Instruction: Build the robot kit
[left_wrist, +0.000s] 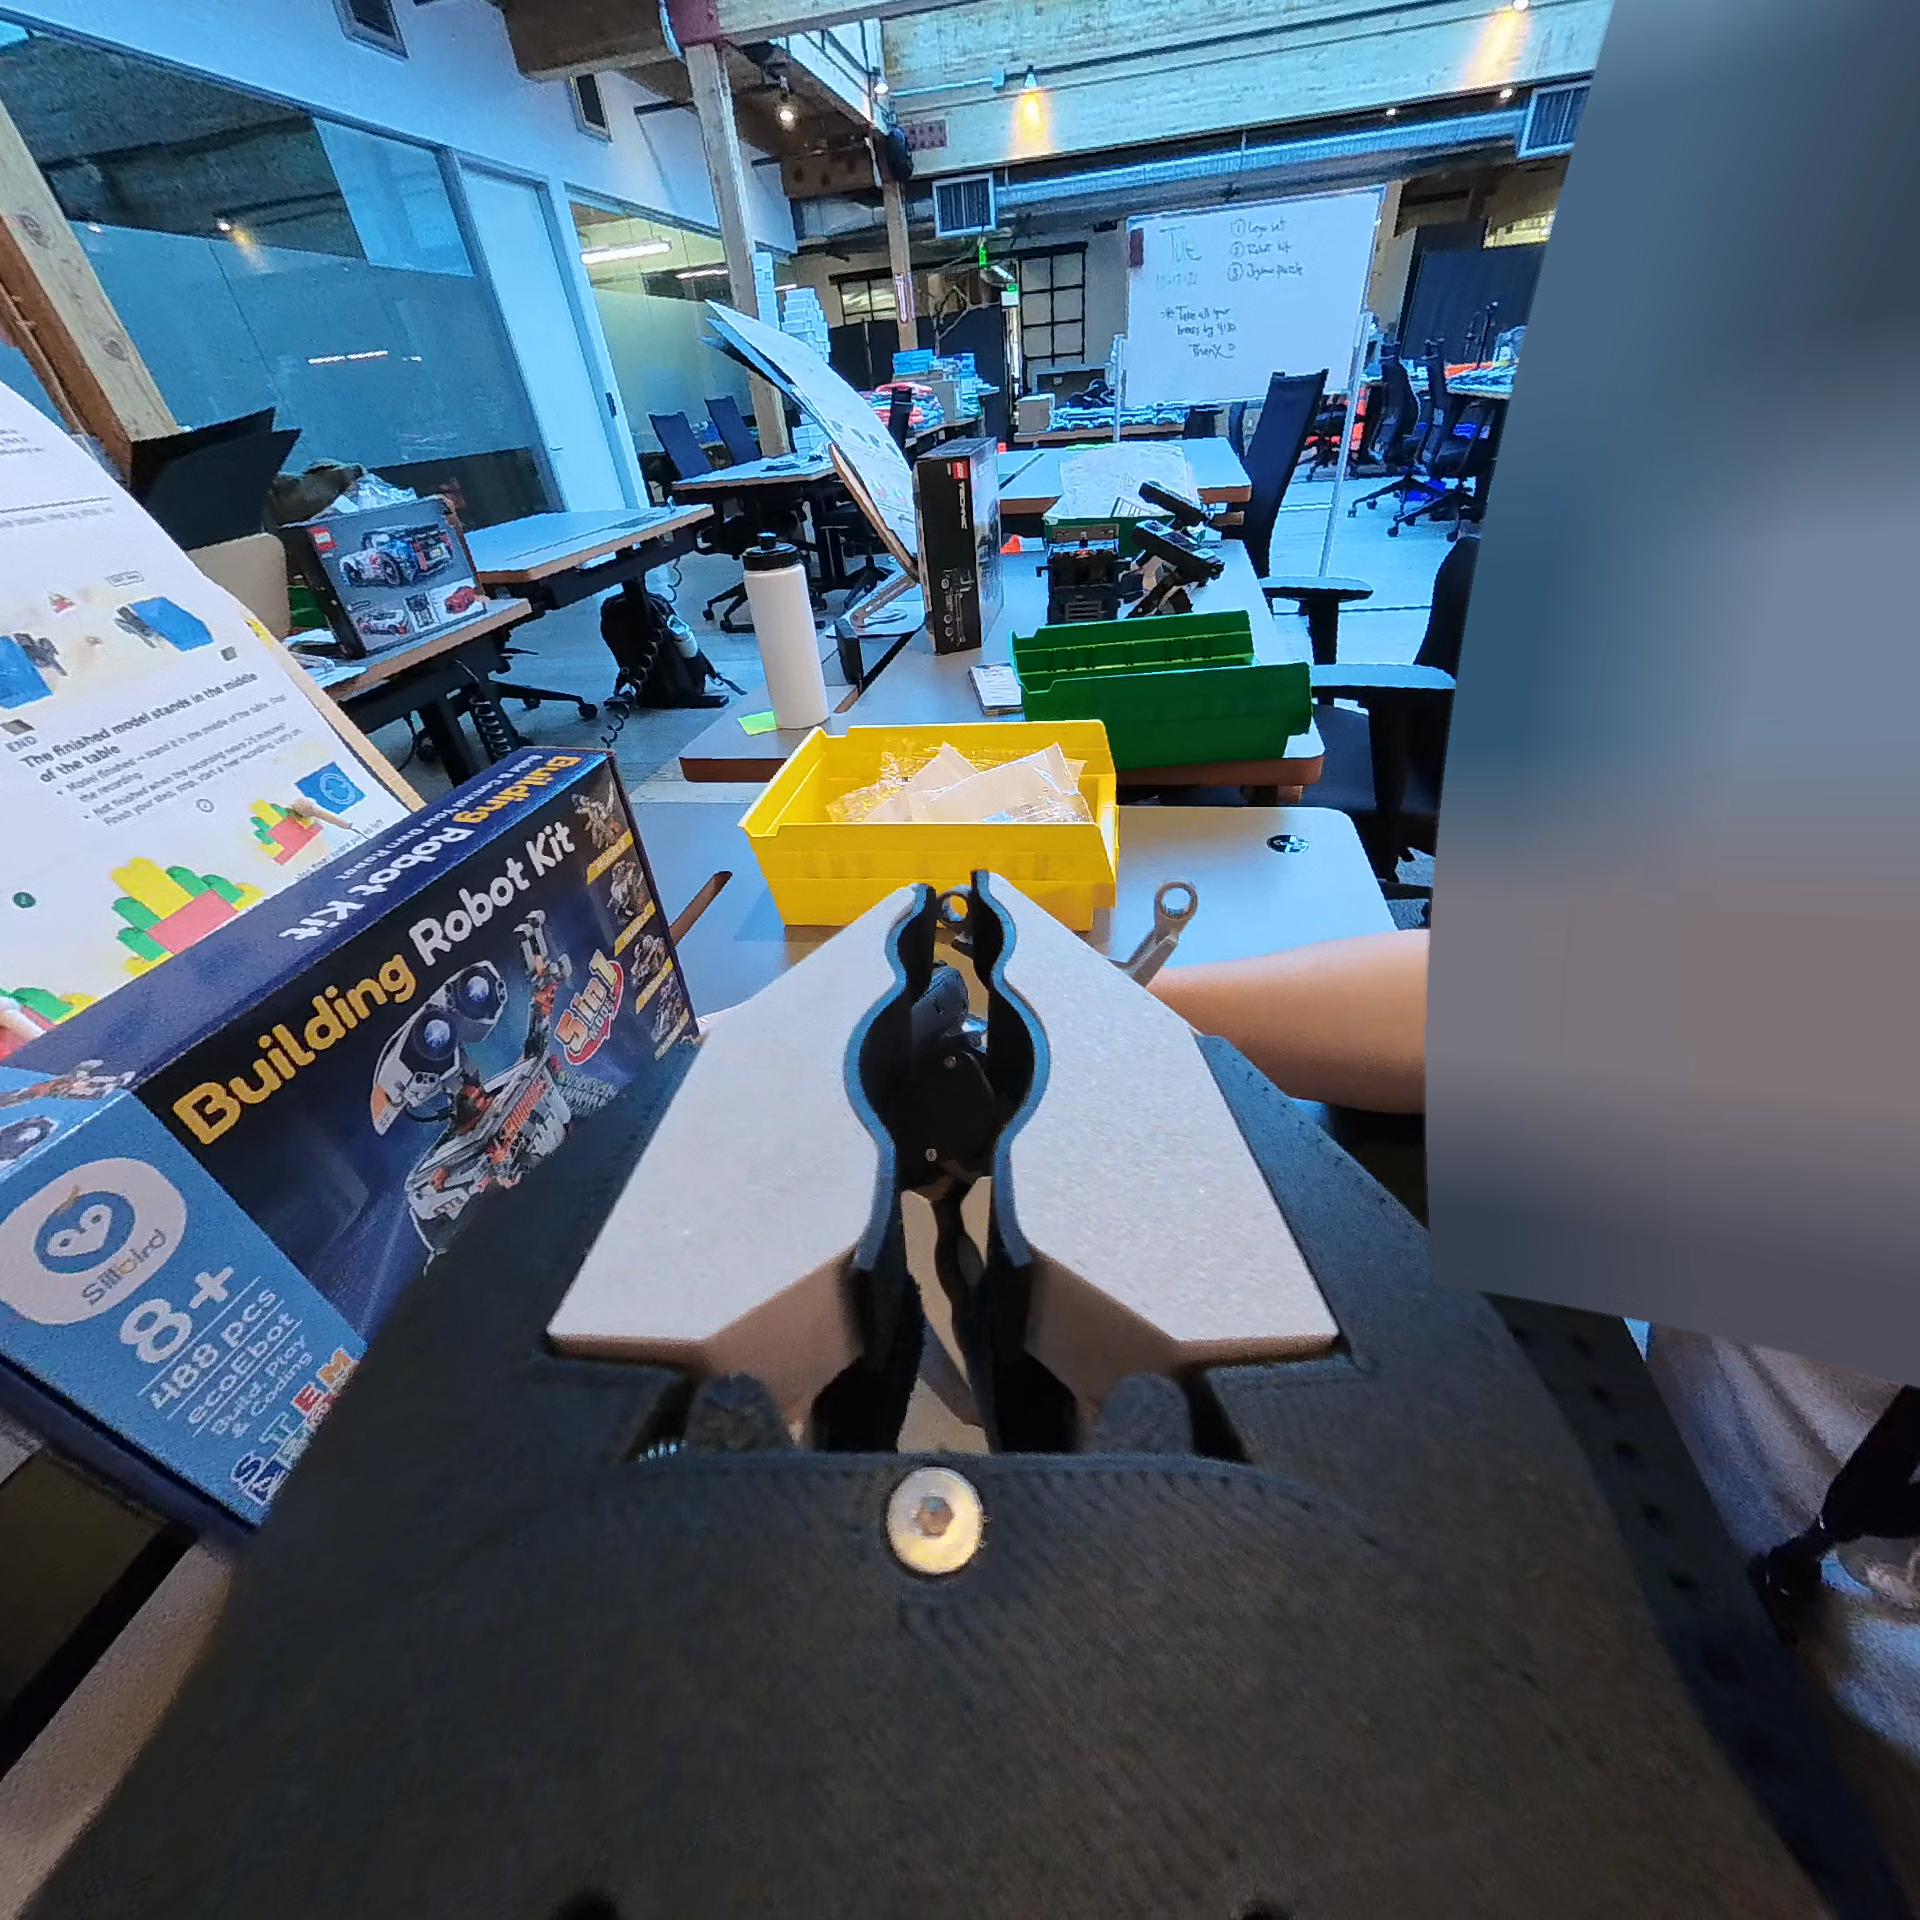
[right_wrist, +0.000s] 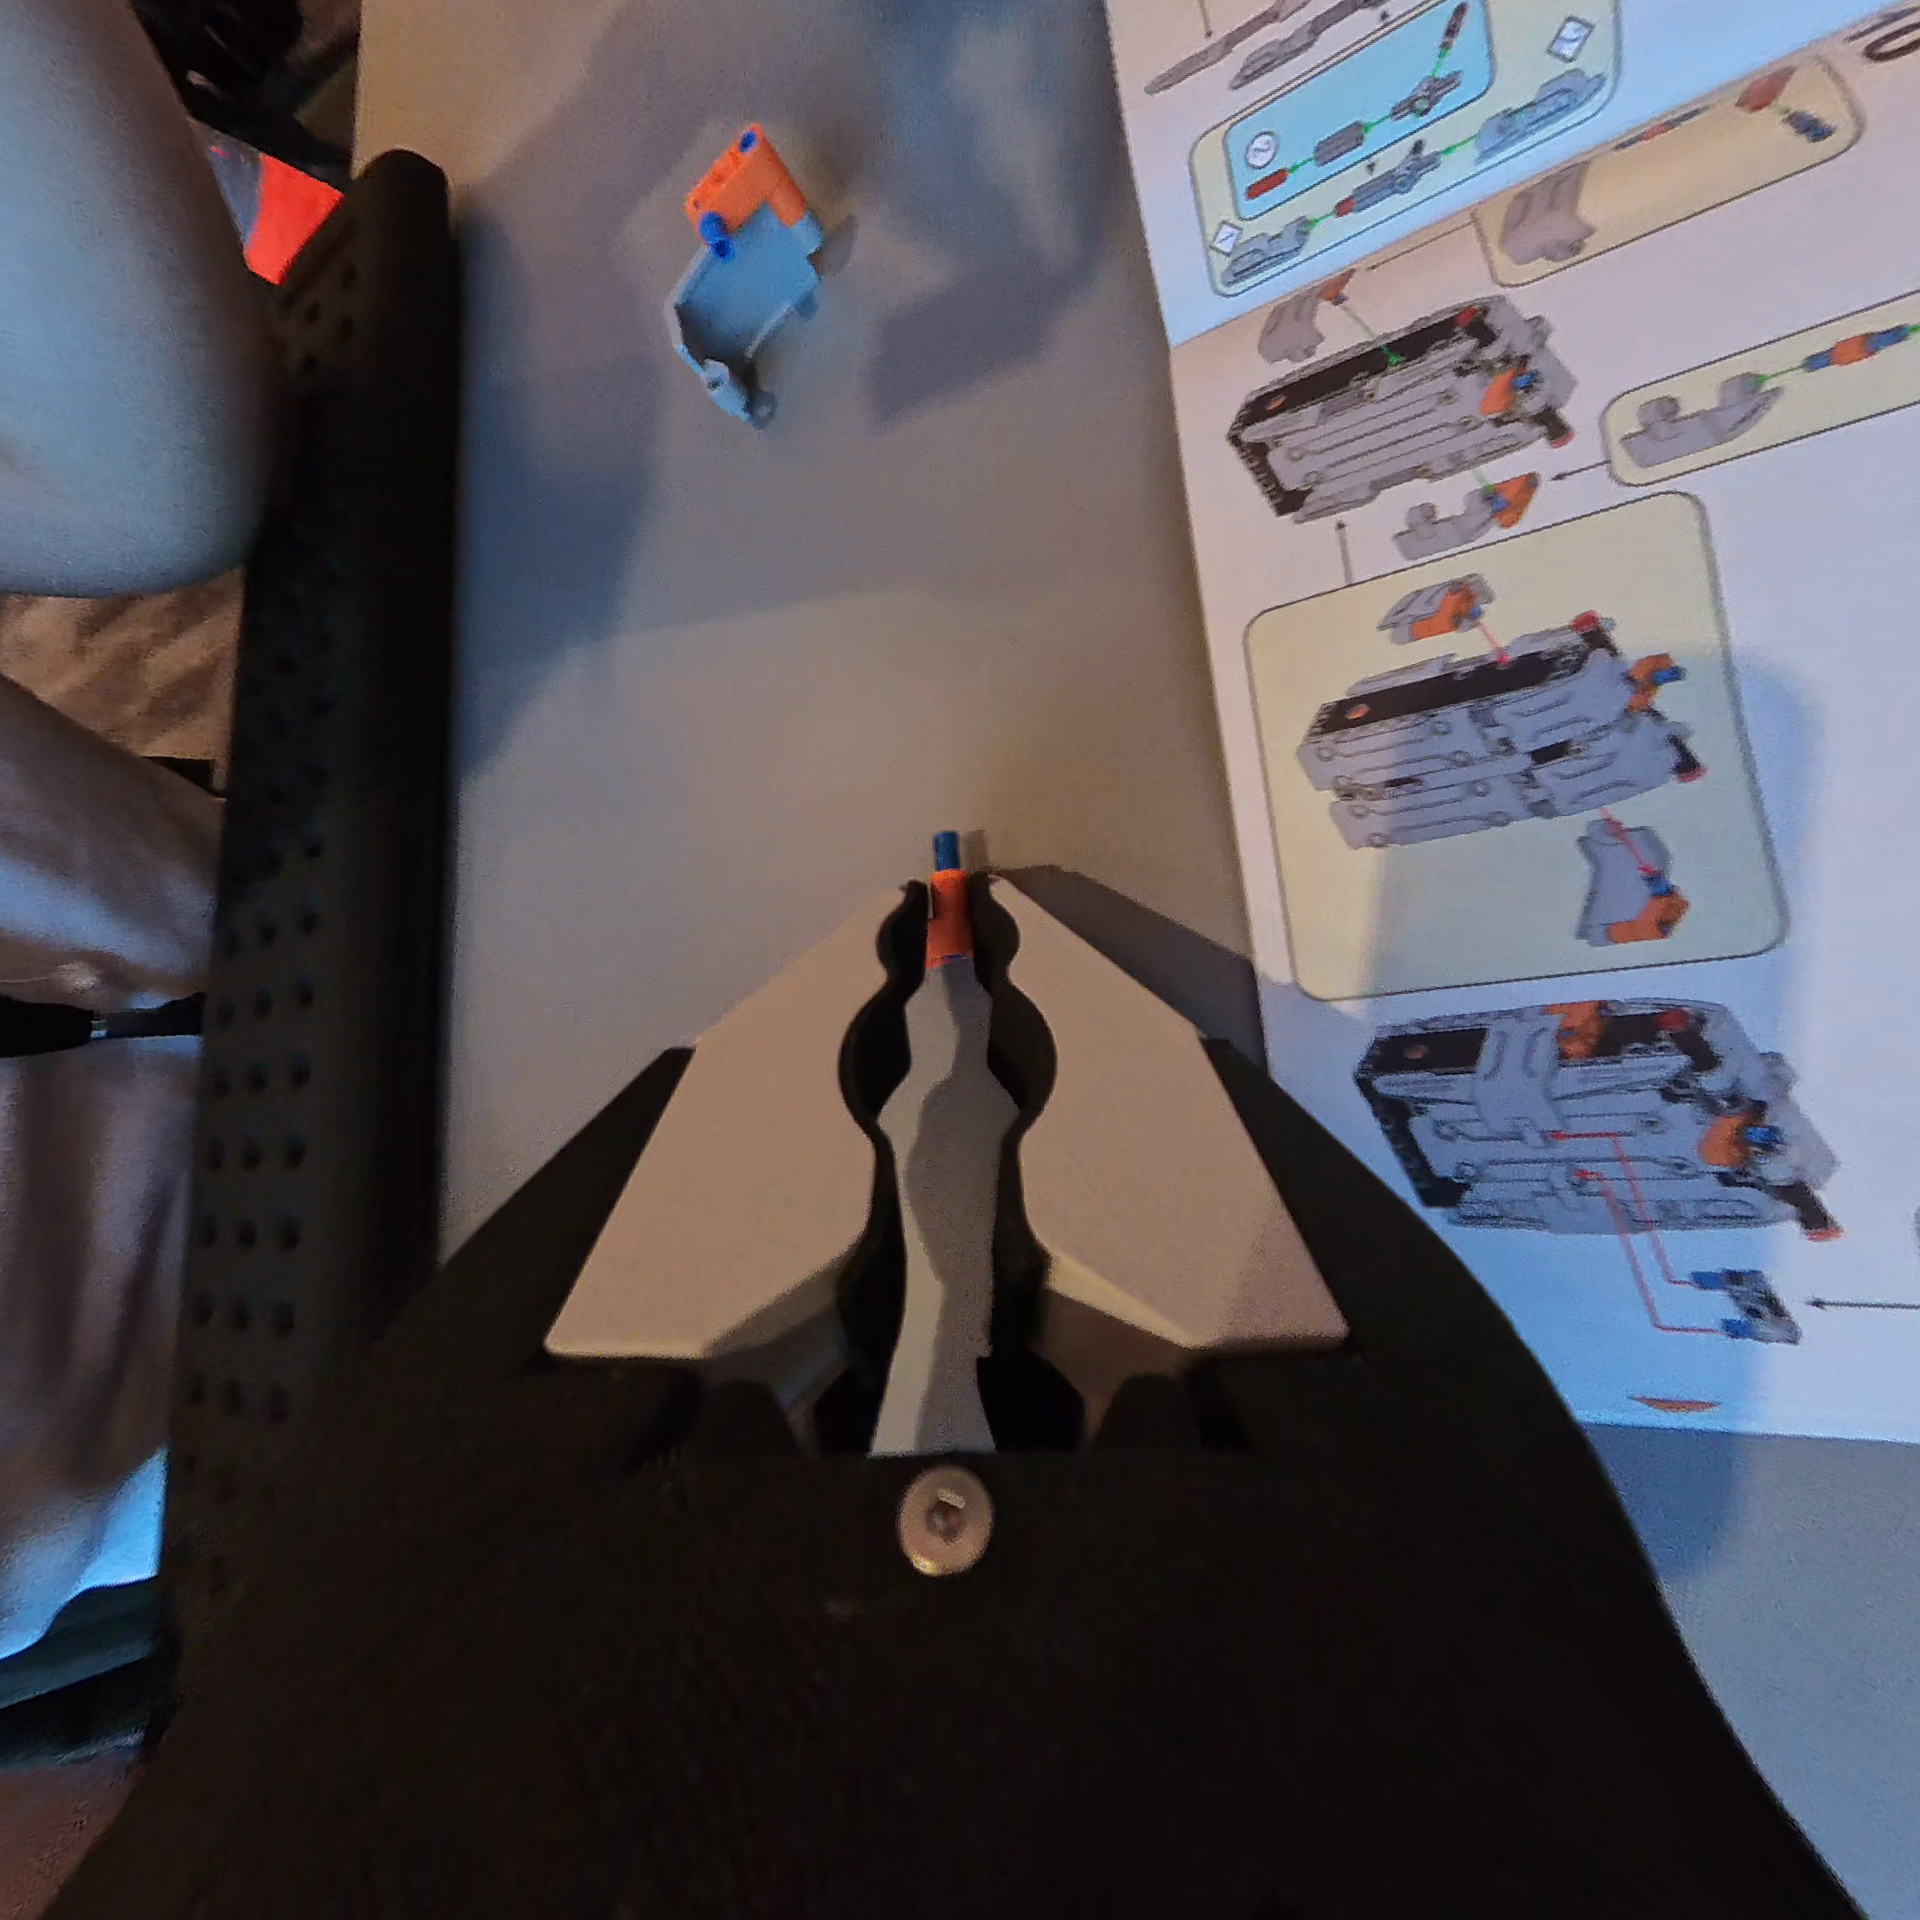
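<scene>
The right gripper (right_wrist: 948, 894) has its jaws clenched on a small orange piece (right_wrist: 948, 925) with a blue pin (right_wrist: 945, 850) sticking out past the tips, held just above the grey bench (right_wrist: 727, 675). Ahead of the jaws and to their left, well apart, a grey-and-orange part (right_wrist: 743, 281) lies flat on the bench. To the right of the jaws an open instruction booklet (right_wrist: 1558, 727) is spread on the bench, its near edge just beside the gripper's body. To the left stands a black perforated bar (right_wrist: 312, 831). The left gripper (left_wrist: 951, 904) has its jaws nearly together, with something dark and small between them further back; whether they grip it cannot be told. Just beyond its tips sits a yellow bin (left_wrist: 914, 862) holding clear bags (left_wrist: 966, 790), and a metal wrench (left_wrist: 1158, 935) lies to the right of the tips. A blue kit box (left_wrist: 343, 1091) stands left of the jaws, and a person's forearm (left_wrist: 1299, 1018) reaches in from the right.
</scene>
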